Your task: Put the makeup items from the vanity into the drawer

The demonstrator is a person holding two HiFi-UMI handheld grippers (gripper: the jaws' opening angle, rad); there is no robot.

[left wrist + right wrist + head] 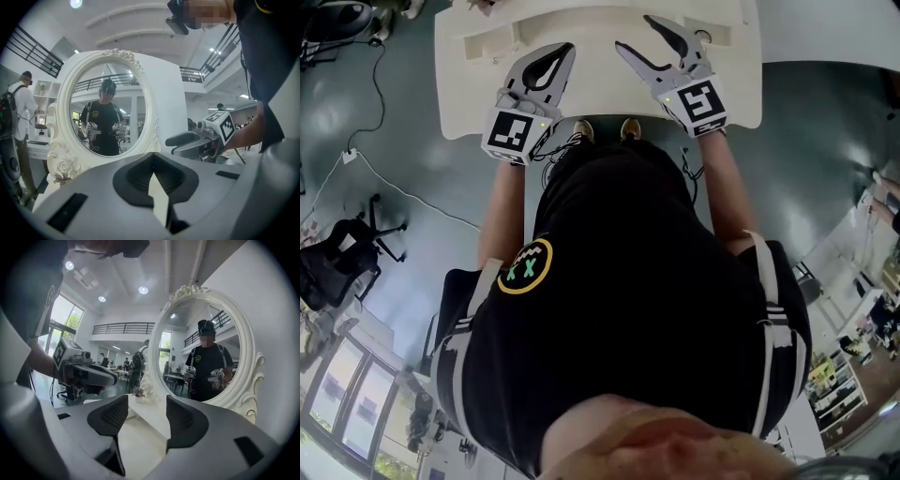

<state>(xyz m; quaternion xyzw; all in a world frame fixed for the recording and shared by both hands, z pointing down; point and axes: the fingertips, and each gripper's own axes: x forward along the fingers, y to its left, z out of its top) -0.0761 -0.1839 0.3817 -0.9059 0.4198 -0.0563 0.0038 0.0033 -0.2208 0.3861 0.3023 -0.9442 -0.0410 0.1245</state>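
A white vanity top (600,98) lies in front of me, and both grippers hover over its near edge. My left gripper (565,49) is shut with its tips touching and nothing between them. My right gripper (633,33) stands open and empty. In the left gripper view the left gripper (152,159) points at an ornate white oval mirror (110,112), with the right gripper (172,144) beside it. The right gripper view shows the right gripper (147,416) with a clear gap between its pads (185,420), facing the same mirror (206,352). I see no makeup item and no drawer.
A small flower ornament (138,392) stands on the vanity by the mirror's base. My shoes (583,129) show under the table's edge. A black office chair (347,248) and a floor cable (403,192) lie to the left. A person with a backpack (18,112) stands at the far left.
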